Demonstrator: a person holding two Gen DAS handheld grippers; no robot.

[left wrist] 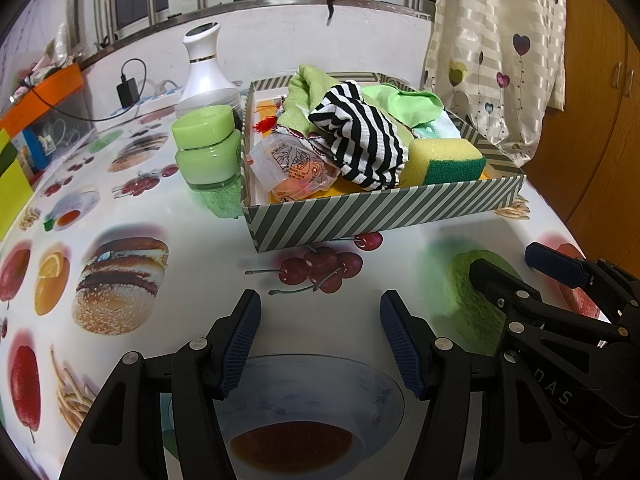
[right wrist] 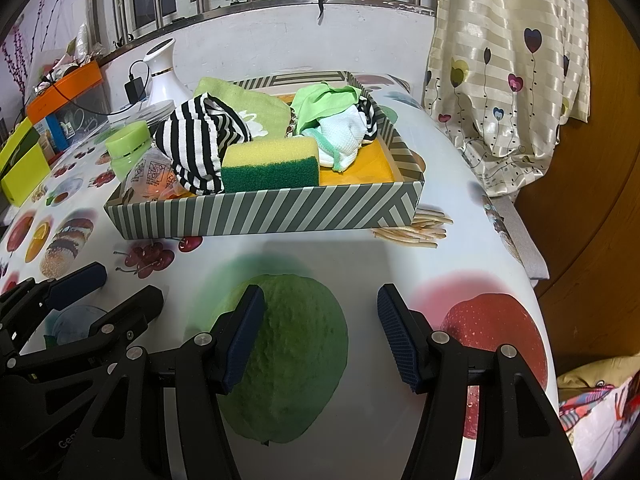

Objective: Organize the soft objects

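A striped grey-and-white box [left wrist: 360, 216] [right wrist: 264, 212] stands mid-table and holds soft things: a black-and-white striped cloth [left wrist: 360, 136] [right wrist: 196, 136], a yellow-green sponge [left wrist: 448, 160] [right wrist: 272, 164], green cloths [left wrist: 308, 92] [right wrist: 324, 100], a white cloth [right wrist: 344, 136] and a clear orange-printed packet [left wrist: 296, 168] [right wrist: 154, 174]. My left gripper [left wrist: 320, 332] hovers open over the printed tablecloth in front of the box, nothing between its fingers. My right gripper [right wrist: 320, 328] is open too, empty, above a printed green fruit. In the left wrist view the right gripper [left wrist: 560, 276] shows at the right edge.
A green jar [left wrist: 208, 148] [right wrist: 128, 148] and a white bottle-shaped device [left wrist: 204, 68] [right wrist: 162, 72] stand left of the box. An orange-lidded bin [left wrist: 44, 96] and yellow boxes [right wrist: 24, 168] line the left side. A curtain [left wrist: 500, 40] hangs at right by a wooden cabinet [left wrist: 592, 128].
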